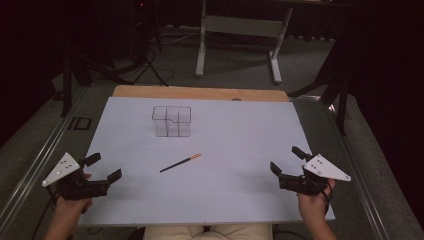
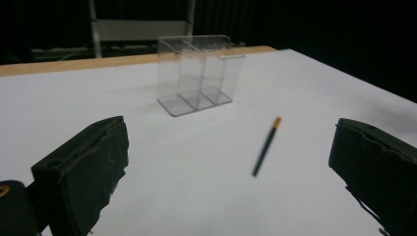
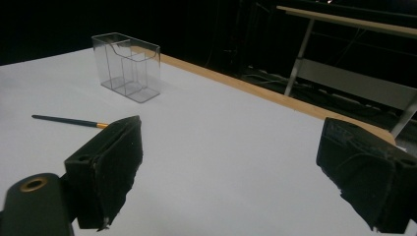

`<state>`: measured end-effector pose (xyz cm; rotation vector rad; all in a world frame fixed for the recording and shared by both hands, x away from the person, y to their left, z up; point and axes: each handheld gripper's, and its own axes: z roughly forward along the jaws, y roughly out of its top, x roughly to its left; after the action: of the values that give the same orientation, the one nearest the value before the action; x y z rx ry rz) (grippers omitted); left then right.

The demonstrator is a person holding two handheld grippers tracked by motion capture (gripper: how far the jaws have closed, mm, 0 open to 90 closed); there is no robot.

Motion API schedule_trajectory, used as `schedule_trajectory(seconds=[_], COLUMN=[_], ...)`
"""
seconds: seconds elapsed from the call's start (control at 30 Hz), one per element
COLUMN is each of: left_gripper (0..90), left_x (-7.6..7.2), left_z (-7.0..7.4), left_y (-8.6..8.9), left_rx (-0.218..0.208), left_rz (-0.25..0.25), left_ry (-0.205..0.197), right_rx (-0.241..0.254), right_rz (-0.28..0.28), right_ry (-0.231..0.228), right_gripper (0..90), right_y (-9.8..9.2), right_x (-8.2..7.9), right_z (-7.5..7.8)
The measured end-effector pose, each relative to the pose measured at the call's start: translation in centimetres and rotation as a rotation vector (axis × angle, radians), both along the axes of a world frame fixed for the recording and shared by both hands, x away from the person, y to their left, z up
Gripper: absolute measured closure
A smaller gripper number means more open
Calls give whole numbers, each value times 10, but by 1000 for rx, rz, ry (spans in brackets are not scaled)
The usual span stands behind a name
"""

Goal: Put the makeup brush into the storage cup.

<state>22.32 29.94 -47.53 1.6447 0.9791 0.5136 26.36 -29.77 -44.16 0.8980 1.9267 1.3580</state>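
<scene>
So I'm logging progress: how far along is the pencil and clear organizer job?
Nothing looks done: the pencil lies on the white table, apart from the clear organizer. Nothing is in hand; both the left hand-held gripper and right hand-held gripper are open. Everything remains.

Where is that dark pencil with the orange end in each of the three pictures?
High view: the pencil lies mid-table, in front of the clear organizer.
Left gripper view: right of centre, orange end toward the organizer.
Right gripper view: at the left edge, below the organizer.
Shared landmark: the clear organizer.
</scene>
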Motion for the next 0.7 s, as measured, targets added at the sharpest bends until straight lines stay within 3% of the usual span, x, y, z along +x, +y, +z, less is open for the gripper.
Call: schedule_trajectory(seconds=[0.13,0.23,0.3,0.33,0.37,0.4,0.47,0.5,0.53,0.7], left_gripper=[19,19,20,19,20,20,20,20,20,21], left_x=[3,7,8,9,12,12,17,17,21,28], left_z=[8,13,14,15,18,18,21,21,23,24], left_y=[-6,-9,-11,-12,-16,-16,-22,-22,-26,-35], left_rx=[49,91,103,115,154,154,190,190,201,251], left_rz=[-79,-131,-141,-156,-176,-176,-203,-203,-220,-251], left_ry=[29,78,95,115,152,152,199,199,227,267], right_rx=[-2,4,7,6,4,4,-7,-7,-12,-3], right_rz=[0,-2,2,6,12,12,27,27,29,27], right_ry=[-1,3,3,1,3,3,3,3,-2,-5], right_gripper=[105,105,105,105,105,105,105,105,105,105], right_y=[-1,-1,-1,1,2,2,5,5,5,4], right_x=[-2,-1,0,0,1,1,1,1,0,1], right_z=[0,1,1,1,1,1,1,1,1,0])
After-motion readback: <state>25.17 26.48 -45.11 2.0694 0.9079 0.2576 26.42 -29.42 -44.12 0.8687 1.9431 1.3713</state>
